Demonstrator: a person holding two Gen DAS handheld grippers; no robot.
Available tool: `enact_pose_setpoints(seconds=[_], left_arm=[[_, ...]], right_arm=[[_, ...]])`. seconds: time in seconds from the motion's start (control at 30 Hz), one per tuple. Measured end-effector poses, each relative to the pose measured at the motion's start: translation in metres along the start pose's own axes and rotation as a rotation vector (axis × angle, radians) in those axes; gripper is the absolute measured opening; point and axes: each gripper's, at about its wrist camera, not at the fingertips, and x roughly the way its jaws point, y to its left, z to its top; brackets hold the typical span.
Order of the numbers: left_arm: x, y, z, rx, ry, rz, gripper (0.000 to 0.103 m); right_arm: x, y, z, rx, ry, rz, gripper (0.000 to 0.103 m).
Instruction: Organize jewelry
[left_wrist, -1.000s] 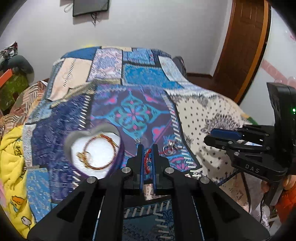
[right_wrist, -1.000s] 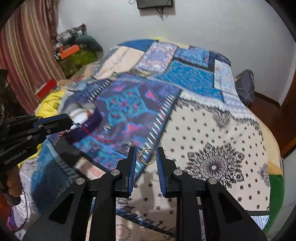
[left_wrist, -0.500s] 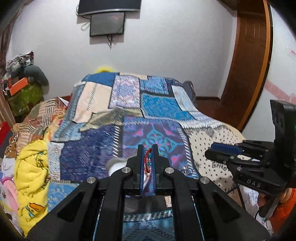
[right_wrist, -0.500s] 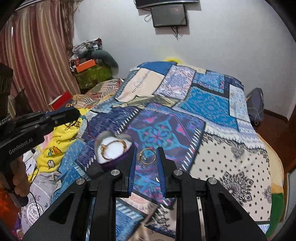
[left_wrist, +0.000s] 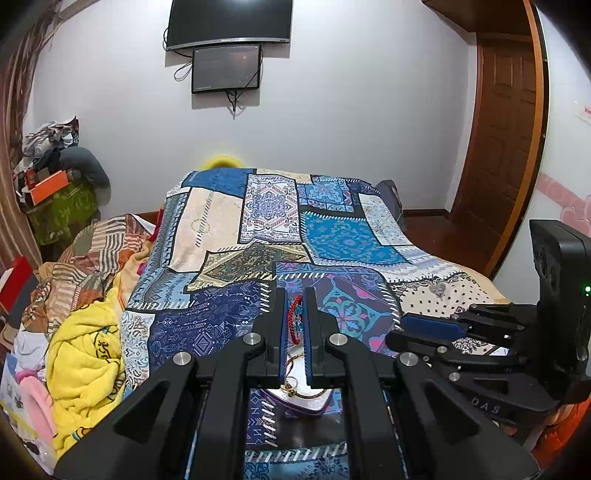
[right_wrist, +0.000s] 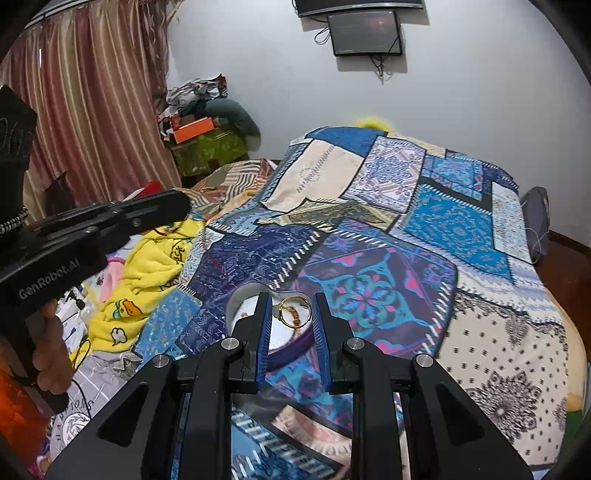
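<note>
The patchwork bedspread (left_wrist: 332, 236) fills both views, with a wall screen (left_wrist: 225, 68) at the far side. Only the right wrist view shows the striped curtain (right_wrist: 92, 96) on the left; only the left wrist view shows the wooden door (left_wrist: 506, 155) on the right. A yellow blanket (right_wrist: 155, 266) lies crumpled at the left edge of the bed.

The heart-shaped tray (right_wrist: 243, 299) sits on the near part of the bedspread. In the right wrist view its white inside is open to see, but in the left wrist view the black fingers cover most of it and only its near purple rim (left_wrist: 306, 408) appears.

The left gripper (left_wrist: 295, 321) has its jaws pressed close on a red beaded bracelet (left_wrist: 294, 319), held above the tray. The right gripper (right_wrist: 292, 317) pinches a gold ring (right_wrist: 291, 310) between less narrow jaws, over the tray. A gold chain (right_wrist: 293, 315) seems to lie inside the tray, partly hidden behind the ring.
</note>
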Motion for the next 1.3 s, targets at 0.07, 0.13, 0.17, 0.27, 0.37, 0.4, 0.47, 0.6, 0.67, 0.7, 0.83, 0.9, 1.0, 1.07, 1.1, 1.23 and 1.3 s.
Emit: enact_pose_setpoints(seconds=[0.07, 0.13, 0.17, 0.27, 0.37, 0.4, 0.47, 0.6, 0.67, 0.7, 0.83, 0.9, 1.0, 1.07, 1.1, 1.23, 1.3], left_arm=[[0.006, 0.004, -0.002, -0.012, 0.01, -0.01, 0.006], [0.013, 0.007, -0.004, -0.025, 0.021, -0.025, 0.006], [0.016, 0.008, -0.005, -0.029, 0.026, -0.03, 0.006], [0.03, 0.01, -0.009, -0.037, 0.047, -0.049, 0.006], [0.044, 0.012, -0.013, -0.039, 0.073, -0.062, 0.006], [0.049, 0.012, -0.015, -0.038, 0.081, -0.065, 0.006], [0.059, 0.014, -0.018, -0.04, 0.098, -0.066, 0.006], [0.077, 0.021, -0.027, -0.057, 0.142, -0.081, 0.006], [0.084, 0.025, -0.032, -0.074, 0.162, -0.098, 0.006], [0.088, 0.028, -0.035, -0.083, 0.175, -0.108, 0.006], [0.098, 0.035, -0.044, -0.1, 0.209, -0.133, 0.006], [0.1, 0.036, -0.047, -0.101, 0.221, -0.141, 0.006], [0.103, 0.037, -0.049, -0.093, 0.229, -0.142, 0.006], [0.103, 0.037, -0.048, -0.091, 0.235, -0.155, 0.006], [0.103, 0.037, -0.048, -0.088, 0.236, -0.156, 0.006], [0.098, 0.038, -0.045, -0.065, 0.22, -0.124, 0.007], [0.093, 0.039, -0.043, -0.056, 0.208, -0.102, 0.009]], right_arm=[[0.008, 0.001, -0.001, -0.006, 0.014, 0.007, 0.02], [0.015, 0.002, -0.002, -0.012, 0.029, 0.011, 0.02], [0.019, 0.002, -0.003, -0.014, 0.037, 0.012, 0.02], [0.028, 0.001, -0.005, -0.012, 0.058, 0.018, 0.02], [0.039, 0.0, -0.007, -0.012, 0.081, 0.021, 0.02], [0.041, 0.001, -0.007, -0.013, 0.087, 0.021, 0.02], [0.048, 0.001, -0.008, -0.017, 0.103, 0.026, 0.02], [0.059, 0.003, -0.01, -0.028, 0.127, 0.031, 0.02], [0.065, 0.004, -0.011, -0.032, 0.14, 0.033, 0.02], [0.066, 0.004, -0.012, -0.032, 0.143, 0.034, 0.02], [0.075, 0.005, -0.013, -0.035, 0.162, 0.038, 0.02], [0.078, 0.005, -0.014, -0.038, 0.168, 0.039, 0.02], [0.082, 0.006, -0.014, -0.045, 0.176, 0.04, 0.02], [0.084, 0.007, -0.014, -0.049, 0.182, 0.038, 0.02], [0.085, 0.007, -0.014, -0.049, 0.186, 0.038, 0.02], [0.087, 0.008, -0.014, -0.048, 0.189, 0.034, 0.02], [0.088, 0.008, -0.013, -0.051, 0.188, 0.028, 0.02]])
